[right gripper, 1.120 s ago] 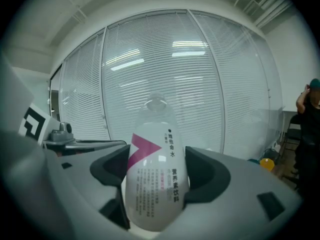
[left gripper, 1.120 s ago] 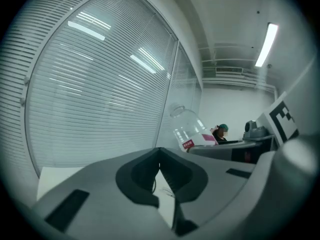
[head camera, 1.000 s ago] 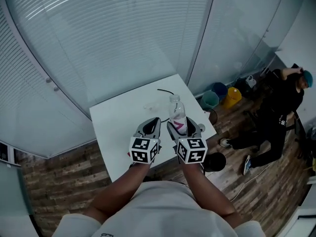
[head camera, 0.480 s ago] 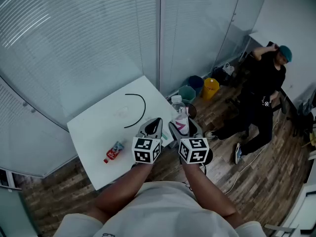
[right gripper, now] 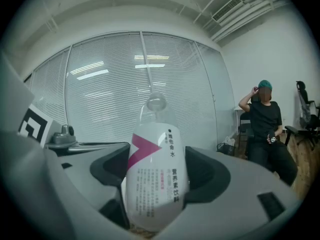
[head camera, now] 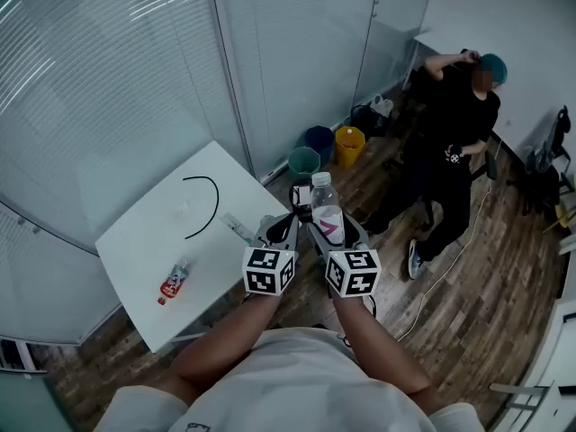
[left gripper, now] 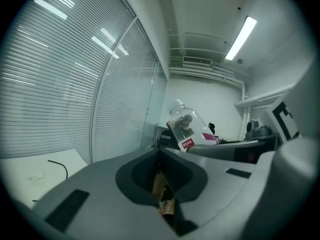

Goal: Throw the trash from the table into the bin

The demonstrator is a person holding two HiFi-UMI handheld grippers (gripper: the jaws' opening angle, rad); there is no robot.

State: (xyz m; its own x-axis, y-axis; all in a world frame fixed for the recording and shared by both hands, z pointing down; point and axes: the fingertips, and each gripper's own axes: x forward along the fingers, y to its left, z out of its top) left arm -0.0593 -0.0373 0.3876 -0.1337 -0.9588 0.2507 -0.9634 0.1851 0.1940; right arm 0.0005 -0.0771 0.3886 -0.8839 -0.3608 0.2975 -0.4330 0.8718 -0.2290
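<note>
Arms: both bare forearms reach forward from the torso and converge, so the two grippers sit side by side at the same height, marker cubes facing up.
Left gripper [head camera: 281,226] [left gripper: 160,156]: jaws pressed together, pinching a small brown crumpled scrap [left gripper: 163,190] in their notch.
Right gripper [head camera: 335,228] [right gripper: 155,184]: jaws spread to the bottle's width and clamped on its lower body.
Plastic bottle [head camera: 325,210] [right gripper: 156,176]: clear, with a white and pink label, upright with the cap upward; held over the wooden floor just past the table's right edge.
White table [head camera: 135,241]: to the left of the grippers; it bears a black cable [head camera: 205,201], a small red packet [head camera: 173,283] and a clear wrapper [head camera: 236,227].
Bins: a teal bin [head camera: 304,162], a blue bin [head camera: 318,140] and a yellow bin [head camera: 349,144] stand together by the glass wall, beyond the bottle.
Bystander [head camera: 454,142]: a person in black stands at the right, one arm raised to the head.
</note>
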